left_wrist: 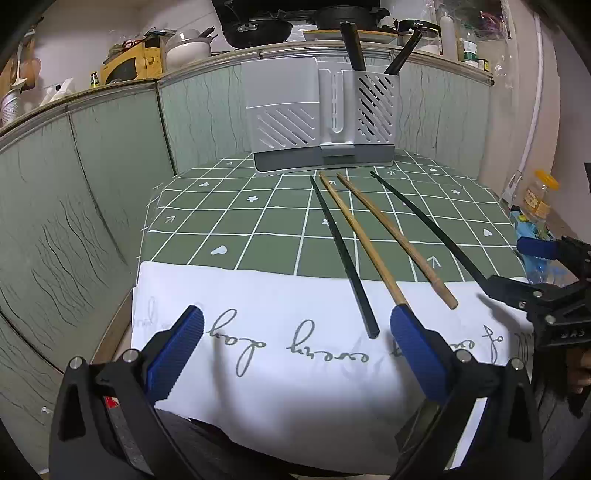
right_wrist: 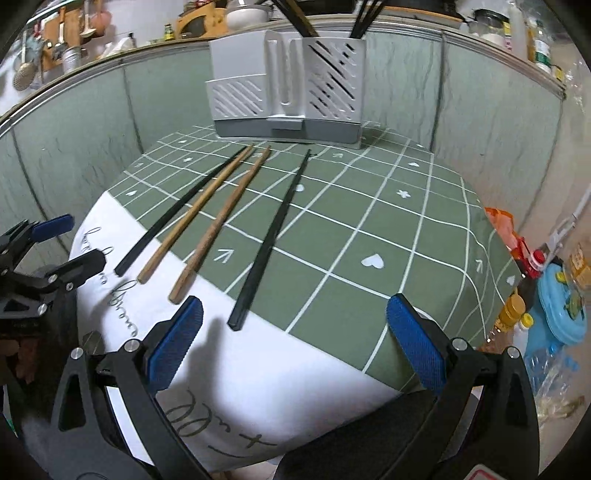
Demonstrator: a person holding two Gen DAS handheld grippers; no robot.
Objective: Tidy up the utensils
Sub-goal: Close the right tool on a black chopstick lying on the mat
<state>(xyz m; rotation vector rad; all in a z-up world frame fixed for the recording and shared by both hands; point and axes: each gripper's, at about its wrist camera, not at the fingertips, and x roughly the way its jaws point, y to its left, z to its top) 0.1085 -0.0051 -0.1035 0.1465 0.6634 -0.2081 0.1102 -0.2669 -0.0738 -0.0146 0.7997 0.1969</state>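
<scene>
Several chopsticks lie side by side on the green checked tablecloth (left_wrist: pixel 236 221): a black one (left_wrist: pixel 343 254), two wooden ones (left_wrist: pixel 364 243) (left_wrist: pixel 397 240) and another black one (left_wrist: pixel 428 229). They also show in the right wrist view: black (right_wrist: pixel 177 210), wooden (right_wrist: pixel 195 214) (right_wrist: pixel 221 221), black (right_wrist: pixel 269 236). A grey utensil holder (left_wrist: pixel 321 114) (right_wrist: pixel 288 88) stands at the back with dark utensils in its right slot. My left gripper (left_wrist: pixel 295 332) is open above the near ends. My right gripper (right_wrist: pixel 291 321) is open by the rightmost black chopstick.
A white cloth with script (left_wrist: pixel 295 350) covers the table's near edge. Green panels (left_wrist: pixel 92 184) wall the back and left. Pans and jars crowd the ledge (left_wrist: pixel 258 26). Bottles and a blue toy (right_wrist: pixel 557 306) lie to the right of the table.
</scene>
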